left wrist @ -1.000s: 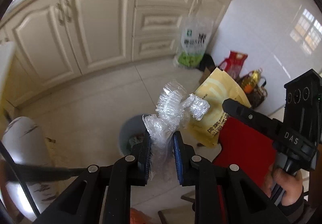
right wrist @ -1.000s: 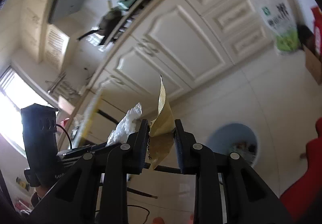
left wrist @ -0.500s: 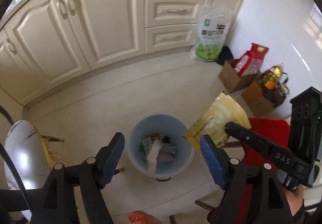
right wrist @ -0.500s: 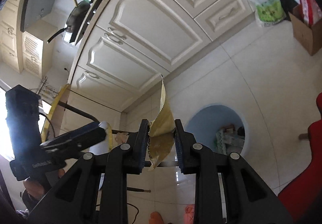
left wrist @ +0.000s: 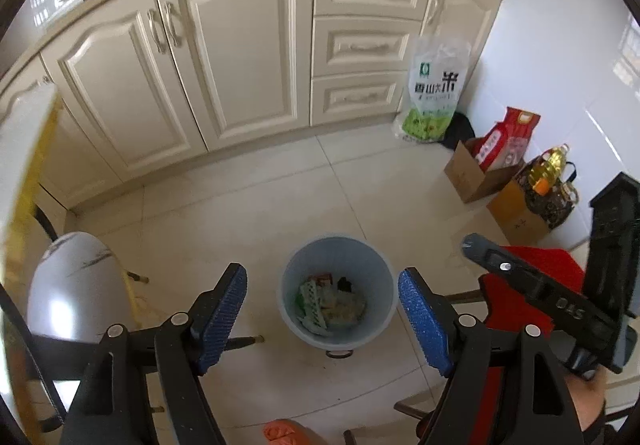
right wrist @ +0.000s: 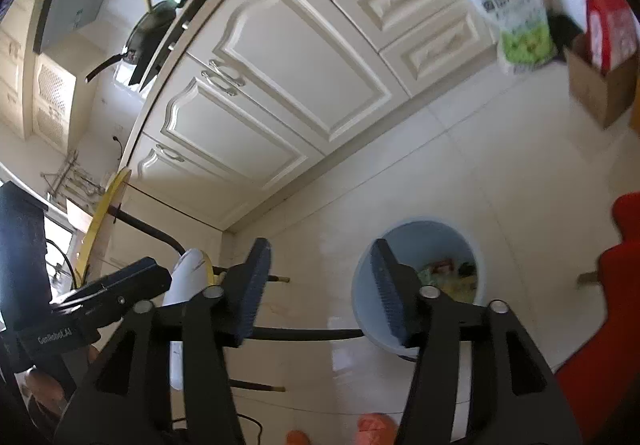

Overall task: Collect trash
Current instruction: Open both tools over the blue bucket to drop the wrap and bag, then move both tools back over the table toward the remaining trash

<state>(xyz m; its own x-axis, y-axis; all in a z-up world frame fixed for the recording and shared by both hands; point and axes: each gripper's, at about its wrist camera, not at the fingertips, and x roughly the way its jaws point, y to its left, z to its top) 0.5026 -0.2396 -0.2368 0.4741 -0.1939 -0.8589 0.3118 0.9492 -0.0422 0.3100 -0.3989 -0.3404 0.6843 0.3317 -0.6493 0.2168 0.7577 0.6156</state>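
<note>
A pale blue trash bin [left wrist: 376, 277] stands on the tiled floor below me, with several wrappers [left wrist: 328, 305] lying inside. My left gripper [left wrist: 322, 309] is open and empty, hovering above the bin. The bin also shows in the right wrist view [right wrist: 476, 245]. My right gripper [right wrist: 320, 291] is open and empty, above the bin's left rim. The right gripper's body [left wrist: 540, 297] shows at the right of the left wrist view.
Cream kitchen cabinets [left wrist: 240, 57] run along the back. A rice bag [left wrist: 434, 93], cardboard boxes [left wrist: 480, 173] and an oil bottle [left wrist: 548, 169] stand by the right wall. A red chair [left wrist: 532, 273] is at right, a white chair [left wrist: 72, 285] at left.
The left gripper opened and dropped the clear plastic wrap into the bin. The right gripper then opened and let go of the yellow bag, which is gone from view.
</note>
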